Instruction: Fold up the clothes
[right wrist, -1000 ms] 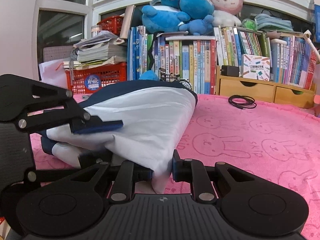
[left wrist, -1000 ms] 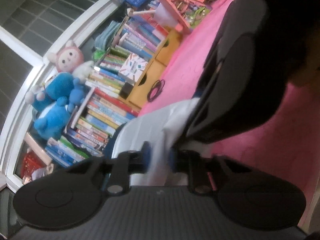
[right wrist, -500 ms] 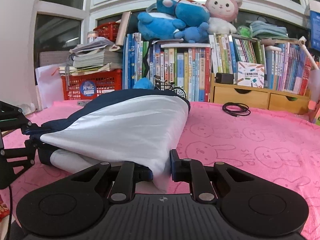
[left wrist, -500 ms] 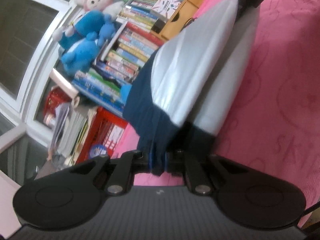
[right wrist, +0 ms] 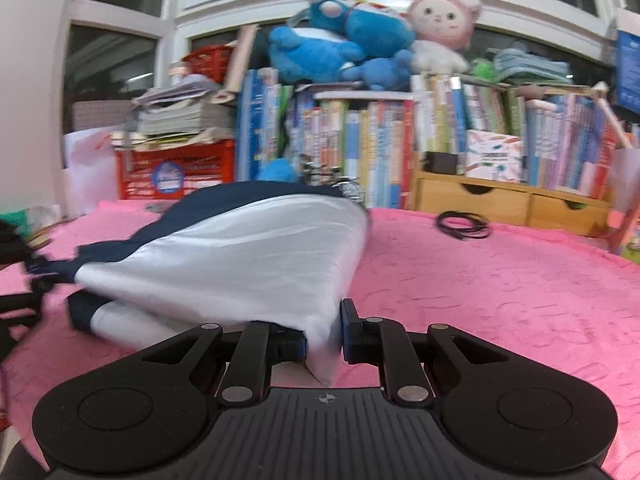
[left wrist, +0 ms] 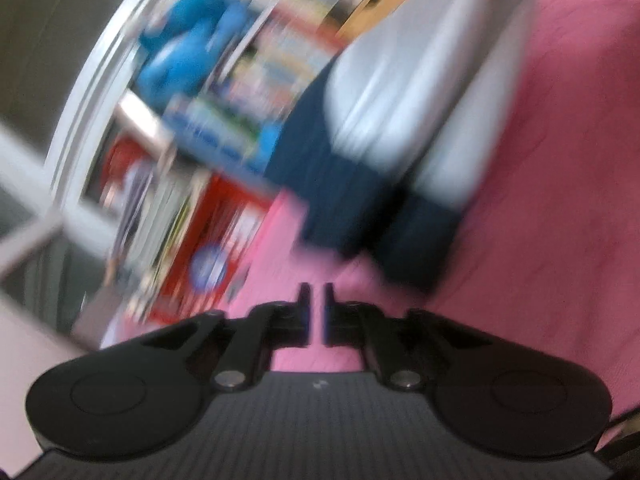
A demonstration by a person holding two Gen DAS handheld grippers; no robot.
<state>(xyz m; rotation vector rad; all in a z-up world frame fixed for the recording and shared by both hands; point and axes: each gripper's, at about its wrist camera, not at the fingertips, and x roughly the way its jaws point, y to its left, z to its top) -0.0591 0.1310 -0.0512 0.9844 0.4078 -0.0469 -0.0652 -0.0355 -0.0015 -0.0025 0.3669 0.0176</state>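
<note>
Pink bunny-print blanket [right wrist: 500, 280] carries one folded white garment with navy trim [right wrist: 240, 264], lying at its middle. One coiled black cable [right wrist: 462, 226] lies beyond. Right gripper [right wrist: 324, 338] pinches the garment's near corner; left gripper [left wrist: 317, 314] is closed, empty.

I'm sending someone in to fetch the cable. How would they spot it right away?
Start at the pink bunny-print cloth covering the table, then look towards the light wooden drawer unit under the books. Just in front of its left drawer lies the thin black coiled cable, the only loose thing on that bare stretch.
</note>
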